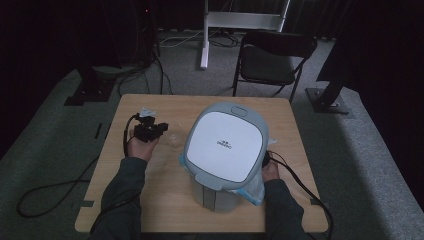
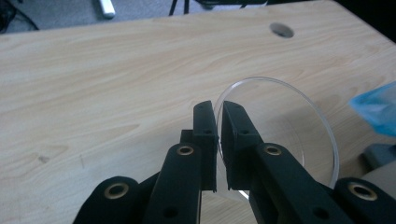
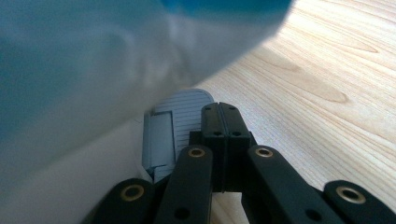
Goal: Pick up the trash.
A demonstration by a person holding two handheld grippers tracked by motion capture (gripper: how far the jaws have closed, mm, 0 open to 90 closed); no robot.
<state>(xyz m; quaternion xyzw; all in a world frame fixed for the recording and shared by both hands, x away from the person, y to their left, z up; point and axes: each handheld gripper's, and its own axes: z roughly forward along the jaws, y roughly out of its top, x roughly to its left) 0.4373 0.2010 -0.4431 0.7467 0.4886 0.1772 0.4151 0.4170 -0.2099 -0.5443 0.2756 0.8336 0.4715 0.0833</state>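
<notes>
Looks like a lab or recording studio rather than anyone's home: black curtains [image 1: 50,45] all around and grey carpet [image 1: 360,165] underfoot. A lone wooden table [image 1: 165,200] sits dead centre, with a folding chair [image 1: 272,60] at 1 o'clock, a white stand [image 1: 240,22] at 12 and cables [image 1: 50,192] trailing at 8.

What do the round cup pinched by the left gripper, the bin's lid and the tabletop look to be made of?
Cup: clear, glossy, probably thin plastic; the wood grain shows through its wall. Bin lid: smooth moulded plastic by its look, a white panel in a grey-blue frame, satin sheen. Tabletop: pale wood or wood-look laminate, matt, with printed-looking grain; which of the two I cannot tell.
</notes>
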